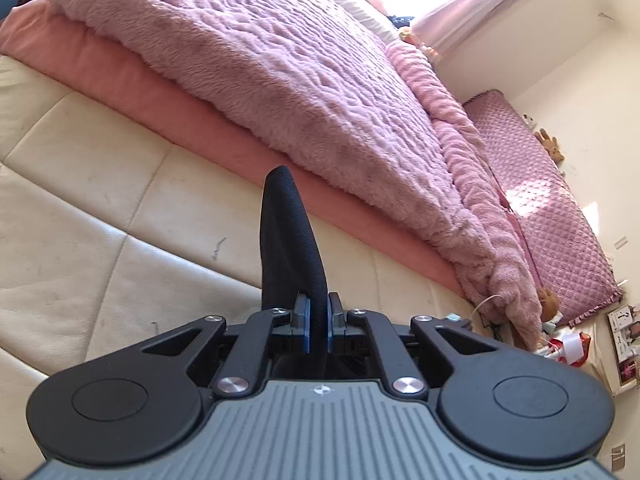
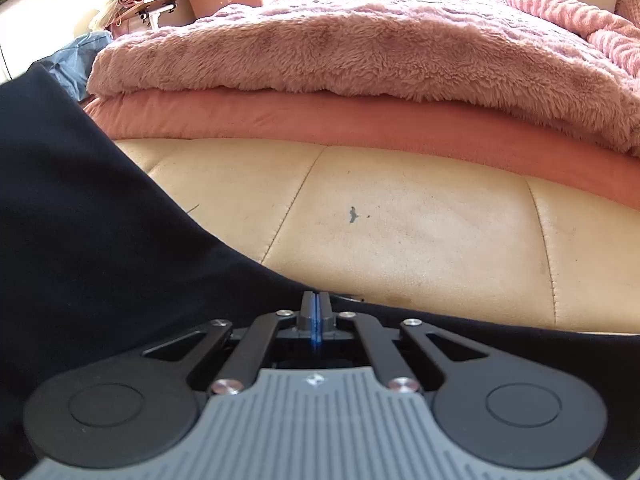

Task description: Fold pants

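Two grips are holding: my left gripper point(image 1: 318, 320) is clamping a fold of the pants point(image 1: 286, 240); my right gripper point(image 2: 316, 314) is pinching their edge. Pants point(image 2: 100, 220) are draping near-left over the cushion point(image 2: 400, 220). I am advising level, taut carrying.

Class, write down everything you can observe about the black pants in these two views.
The black pants look like soft, matte, plain fabric. In the right wrist view a broad sheet drapes over the cream leather cushion, its edge under the right gripper, whose jaws look pressed together on it. In the left wrist view a narrow fold stands up from the left gripper, pinched between its blue pads.
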